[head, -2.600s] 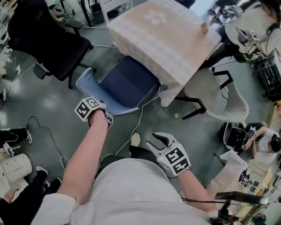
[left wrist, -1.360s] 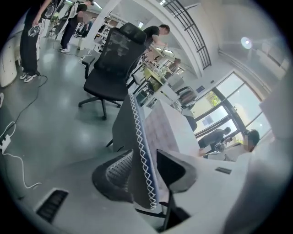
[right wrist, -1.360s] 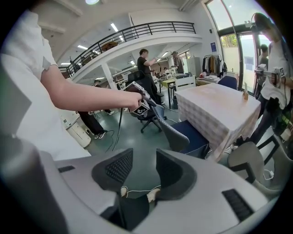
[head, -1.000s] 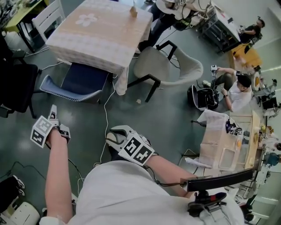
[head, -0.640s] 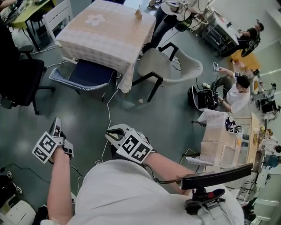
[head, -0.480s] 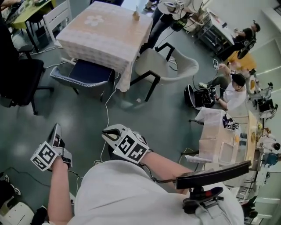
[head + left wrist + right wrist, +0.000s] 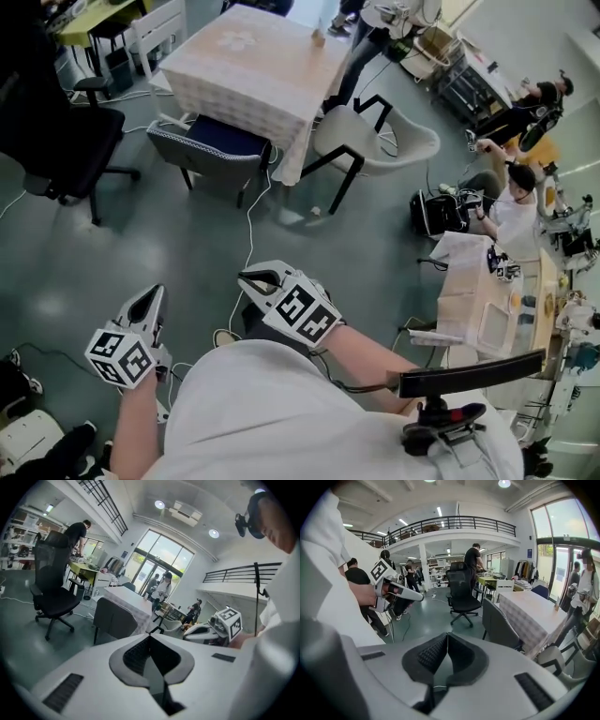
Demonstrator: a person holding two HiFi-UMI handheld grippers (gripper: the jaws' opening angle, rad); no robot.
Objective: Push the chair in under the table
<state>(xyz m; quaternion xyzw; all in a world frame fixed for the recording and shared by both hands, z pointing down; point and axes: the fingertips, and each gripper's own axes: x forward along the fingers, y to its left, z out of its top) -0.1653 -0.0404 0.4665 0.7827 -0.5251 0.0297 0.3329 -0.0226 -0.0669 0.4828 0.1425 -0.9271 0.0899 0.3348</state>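
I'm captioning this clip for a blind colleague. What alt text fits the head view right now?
Seen from above, a person holds the left tongs and right tongs low over a grey floor, both shut and empty, the right just closed. Ahead, a blue chair sits partly tucked under a cloth-covered table, with a black office chair to its left.

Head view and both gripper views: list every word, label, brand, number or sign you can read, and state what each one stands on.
No text is legible in any view.
On the left gripper and right gripper, the white marker cubes show only black square patterns, no letters.
The small blue wall sign beside the windows: too small to read.
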